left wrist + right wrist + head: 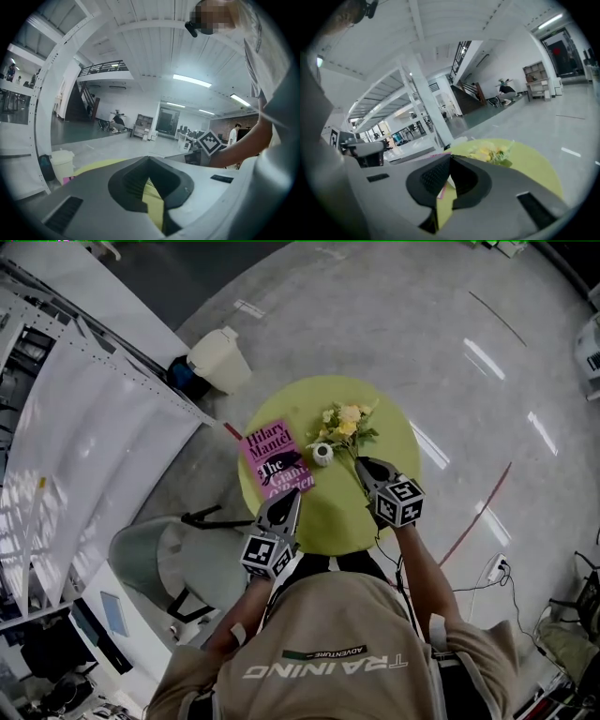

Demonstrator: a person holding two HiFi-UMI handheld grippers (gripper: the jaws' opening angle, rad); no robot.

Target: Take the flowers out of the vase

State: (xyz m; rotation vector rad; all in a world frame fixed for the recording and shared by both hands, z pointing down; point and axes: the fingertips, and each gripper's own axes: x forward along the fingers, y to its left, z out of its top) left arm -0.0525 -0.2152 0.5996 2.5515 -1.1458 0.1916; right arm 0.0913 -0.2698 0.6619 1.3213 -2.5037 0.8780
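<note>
Risk I see: right gripper [364,467], jaws together, empty, hangs near small white round vase [322,454]; careless swing topples it onto yellow flowers [345,420]. Left gripper [291,498] likewise closed, empty.

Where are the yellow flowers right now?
In the head view, the flowers are on the far part of the green table, just right of the small white vase and ahead of the right gripper.
</note>
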